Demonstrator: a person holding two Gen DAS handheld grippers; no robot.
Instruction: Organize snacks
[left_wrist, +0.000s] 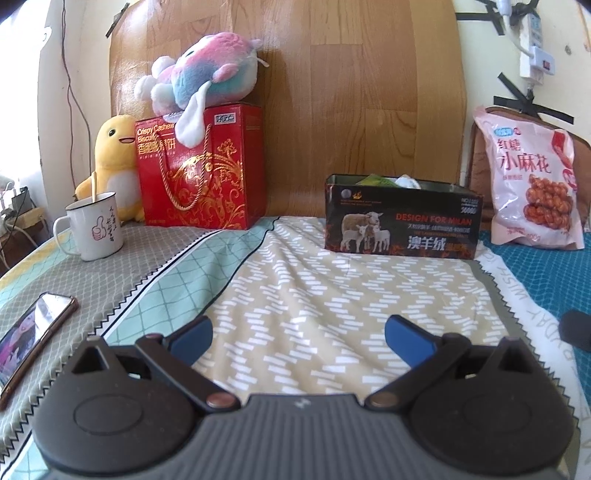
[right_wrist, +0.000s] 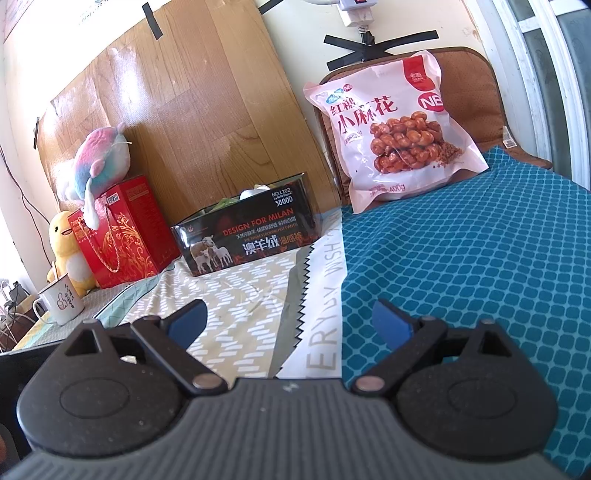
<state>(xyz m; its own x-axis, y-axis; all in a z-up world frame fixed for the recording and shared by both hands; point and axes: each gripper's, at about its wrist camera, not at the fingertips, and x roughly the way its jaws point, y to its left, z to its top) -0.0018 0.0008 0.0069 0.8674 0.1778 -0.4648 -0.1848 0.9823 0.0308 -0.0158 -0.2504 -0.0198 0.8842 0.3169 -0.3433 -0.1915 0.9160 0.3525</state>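
Observation:
A black open-topped box (left_wrist: 400, 220) (right_wrist: 245, 234) printed with sheep stands at the back of the bed against a wooden board, with a few small packets showing over its rim. A pink bag of fried dough twists (left_wrist: 532, 181) (right_wrist: 397, 129) leans upright against a brown cushion to the box's right. My left gripper (left_wrist: 298, 338) is open and empty, low over the beige patterned cloth, well short of the box. My right gripper (right_wrist: 290, 325) is also open and empty, above the seam between that cloth and the blue one, with the pink bag ahead to its right.
A red gift box (left_wrist: 201, 170) (right_wrist: 122, 230) with a rope handle stands at the back left, a pastel plush (left_wrist: 201, 72) on top and a yellow plush (left_wrist: 112, 162) beside it. A white mug (left_wrist: 96, 225) (right_wrist: 61, 302) and a phone (left_wrist: 31, 336) lie at the left.

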